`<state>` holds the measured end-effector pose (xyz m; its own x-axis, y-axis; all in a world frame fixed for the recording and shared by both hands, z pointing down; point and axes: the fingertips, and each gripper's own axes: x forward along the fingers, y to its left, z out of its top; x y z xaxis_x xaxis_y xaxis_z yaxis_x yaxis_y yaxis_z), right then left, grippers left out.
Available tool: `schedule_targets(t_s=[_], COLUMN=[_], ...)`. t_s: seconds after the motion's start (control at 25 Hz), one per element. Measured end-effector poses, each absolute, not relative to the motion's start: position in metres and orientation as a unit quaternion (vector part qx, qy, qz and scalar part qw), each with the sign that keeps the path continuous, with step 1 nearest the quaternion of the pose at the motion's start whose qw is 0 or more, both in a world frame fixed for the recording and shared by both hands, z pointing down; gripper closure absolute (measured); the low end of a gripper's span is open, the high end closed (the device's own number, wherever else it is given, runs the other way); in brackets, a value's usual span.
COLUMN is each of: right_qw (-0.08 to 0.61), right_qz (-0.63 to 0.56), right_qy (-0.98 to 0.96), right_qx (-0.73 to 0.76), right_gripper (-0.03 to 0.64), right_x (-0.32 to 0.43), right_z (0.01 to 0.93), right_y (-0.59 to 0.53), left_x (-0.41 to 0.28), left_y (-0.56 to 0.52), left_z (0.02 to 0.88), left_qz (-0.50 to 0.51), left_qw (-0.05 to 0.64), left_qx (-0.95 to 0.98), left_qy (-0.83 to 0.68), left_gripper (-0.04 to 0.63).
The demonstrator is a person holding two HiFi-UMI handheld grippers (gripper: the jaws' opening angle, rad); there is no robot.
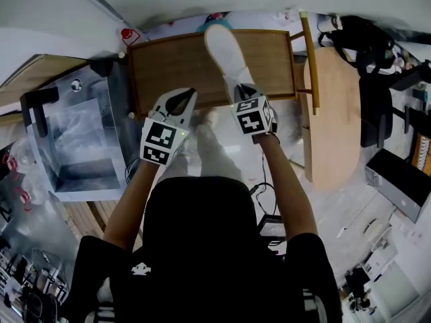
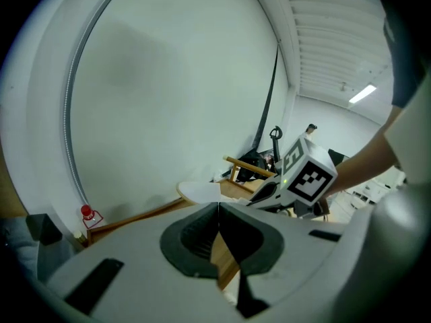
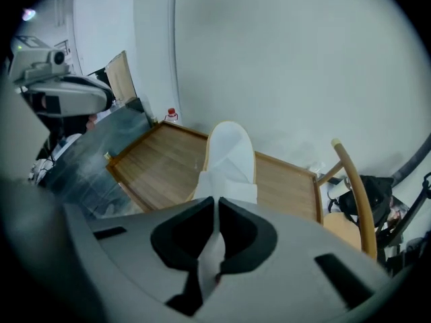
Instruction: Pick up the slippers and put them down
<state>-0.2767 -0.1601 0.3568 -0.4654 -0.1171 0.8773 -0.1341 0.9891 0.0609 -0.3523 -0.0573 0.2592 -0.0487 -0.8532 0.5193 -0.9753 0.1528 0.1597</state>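
White, soft-looking slipper (image 1: 224,49) with a flat, thin sole and a folded fabric upper is held at its near end by the right tool. It lies over the brown wooden counter (image 1: 168,62).

At far left a clear plastic box (image 1: 81,140) stands against the counter's left end, glossy and hard-walled. Next comes the left tool (image 2: 218,210). Its dark ribbed pads are pressed together with nothing between them, and only wood grain shows through the slit below. It sits just beside the slipper's heel end, on its left, aimed at the counter's near rim.

The counter is smooth plank wood with a raised lip all round. The slipper's long axis runs straight away from the person across the counter's short width, toe at the far side. Whether the toe touches the wood I cannot tell.

The right tool (image 3: 216,204) is closed to a narrow slit, pinching a thin fold of the white upper. The slipper extends dead ahead of it, so this hand alone carries it, and setting it down looks like a straight drop onto the wood beneath.

To the right stands a pale wooden chair (image 1: 333,126) with a curved back rail.
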Motion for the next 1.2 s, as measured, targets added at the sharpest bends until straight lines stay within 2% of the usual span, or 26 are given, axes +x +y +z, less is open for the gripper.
schedule_targets(t_s=[0.28, 1.2], right_qw=[0.486, 0.407], right_qz=[0.011, 0.055], right_qy=[-0.867, -0.862], right_qx=[0.114, 0.297], right_gripper=[0.607, 0.607], right_x=[-0.247, -0.093], right_z=[0.318, 0.236], right_y=[-0.145, -0.063], left_x=[-0.329, -0.214], left_y=[-0.045, 0.012], left_z=[0.232, 0.174], left_qz=[0.106, 0.139], left_qw=[0.250, 0.144], left_qx=[0.670, 0.788], left_qy=[-0.691, -0.583], left_gripper=[0.589, 0.589])
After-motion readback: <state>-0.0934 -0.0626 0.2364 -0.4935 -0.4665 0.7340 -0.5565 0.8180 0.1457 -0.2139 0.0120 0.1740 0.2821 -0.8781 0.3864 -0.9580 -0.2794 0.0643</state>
